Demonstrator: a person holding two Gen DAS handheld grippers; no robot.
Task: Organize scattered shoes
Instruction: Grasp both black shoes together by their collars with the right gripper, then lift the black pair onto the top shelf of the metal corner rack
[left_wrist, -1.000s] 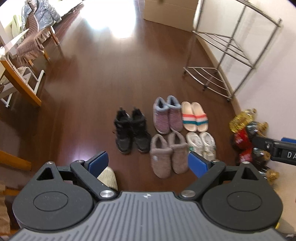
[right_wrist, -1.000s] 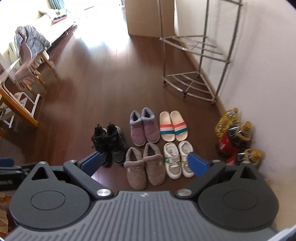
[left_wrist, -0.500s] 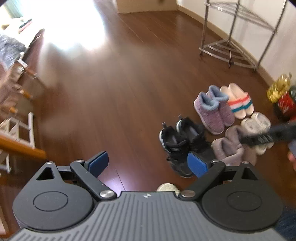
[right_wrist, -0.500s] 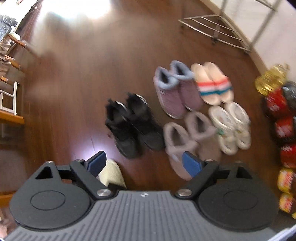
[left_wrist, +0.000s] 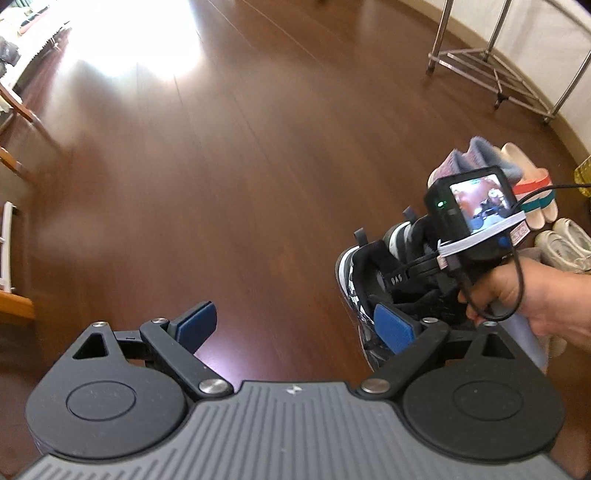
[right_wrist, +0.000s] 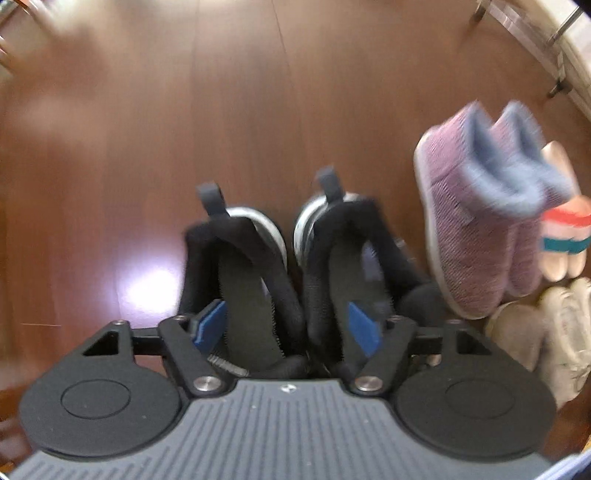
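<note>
A pair of black high-top sneakers (right_wrist: 295, 258) stands side by side on the wood floor, right under my right gripper (right_wrist: 288, 325). Its jaws are open; one blue pad sits in each shoe's opening, straddling the two inner collars. In the left wrist view the right gripper's body and camera (left_wrist: 476, 218) hang over the same black sneakers (left_wrist: 373, 273). My left gripper (left_wrist: 295, 325) is open and empty above bare floor, left of the sneakers.
Purple knit slippers (right_wrist: 480, 229), striped slides (right_wrist: 561, 236) and white sneakers (right_wrist: 546, 332) lie right of the black pair. A metal corner rack (left_wrist: 498, 70) stands by the wall at far right. Wooden furniture legs (left_wrist: 14, 110) are at left.
My right gripper has dropped low onto the black sneakers, its pads now inside their openings. My left gripper has swung left, so the shoe rows have slid to the right edge of its view.
</note>
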